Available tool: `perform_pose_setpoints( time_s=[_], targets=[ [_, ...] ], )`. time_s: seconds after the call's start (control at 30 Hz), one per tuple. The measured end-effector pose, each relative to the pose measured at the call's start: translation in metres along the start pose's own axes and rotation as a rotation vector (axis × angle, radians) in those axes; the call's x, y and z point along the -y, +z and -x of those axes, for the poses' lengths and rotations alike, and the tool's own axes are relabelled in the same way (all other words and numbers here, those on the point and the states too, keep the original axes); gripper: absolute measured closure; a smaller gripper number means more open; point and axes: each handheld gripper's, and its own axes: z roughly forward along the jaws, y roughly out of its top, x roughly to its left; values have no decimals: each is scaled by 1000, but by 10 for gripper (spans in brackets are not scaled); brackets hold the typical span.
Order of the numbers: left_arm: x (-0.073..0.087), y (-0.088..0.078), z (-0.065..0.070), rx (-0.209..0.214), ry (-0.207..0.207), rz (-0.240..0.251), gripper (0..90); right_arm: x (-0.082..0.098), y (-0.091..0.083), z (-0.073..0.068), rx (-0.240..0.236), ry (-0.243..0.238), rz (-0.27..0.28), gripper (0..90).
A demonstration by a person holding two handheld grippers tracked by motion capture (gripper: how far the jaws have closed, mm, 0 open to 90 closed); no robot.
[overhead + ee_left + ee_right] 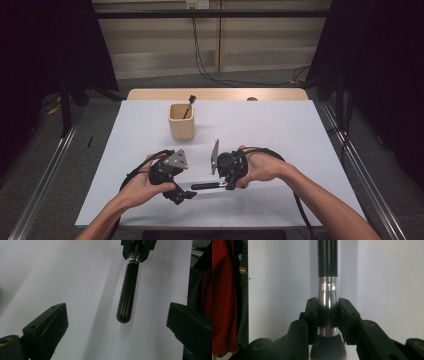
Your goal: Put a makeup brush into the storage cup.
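Right gripper (328,312) clamps the makeup brush (327,290) by its ferrule; the open left gripper (117,325), nearing the handle, could knock it askew.

Two tongs are in the person's hands: the left tongs (187,195) and the right tongs (229,185). One makeup brush (206,186) is there, with a black handle and a silver ferrule. One beige cup (181,121) stands on the one white bench (280,130), and one thin black stick (189,105) stands in that cup.
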Motion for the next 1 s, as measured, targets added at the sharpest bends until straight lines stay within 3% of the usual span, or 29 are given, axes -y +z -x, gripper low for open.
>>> perform_pose_setpoints(
  time_s=[0.2, 0.33, 0.43, 0.47, 0.53, 0.6, 0.67, 0.73, 0.87, 0.93, 1.0],
  targets=[
    [-5, 6, -3, 53, -23, -50, 51, -1, 1, 1, -9, -14, 0, 715],
    [-9, 9, -4, 95, 0, -81, 59, -2, 1, 2, -8, -13, -4, 715],
    [-12, 13, -4, 107, 11, -100, 70, -3, 2, 2, -12, -18, -1, 715],
    [-13, 15, -3, 85, 23, -109, 67, -3, 2, 1, -10, -17, -1, 716],
    [-14, 17, -2, 82, 44, -122, 75, -4, 3, 1, -10, -17, 3, 715],
    [-15, 18, -2, 102, 48, -131, 112, -4, 3, 1, -11, -21, 3, 715],
    [-15, 21, -2, 94, 30, -142, 125, -4, 3, 1, -13, -21, 4, 715],
    [-16, 21, -3, 89, 24, -151, 224, -5, 3, 1, -11, -24, 12, 715],
    [-18, 23, -5, 93, 3, -159, 253, -6, 3, 0, -7, -34, 14, 715],
    [-17, 24, -6, 123, 6, -170, 343, -6, 2, 0, -4, -26, 21, 715],
    [-17, 26, -6, 123, 1, -177, 346, -6, 2, 1, -2, -33, 27, 715]
  ],
)
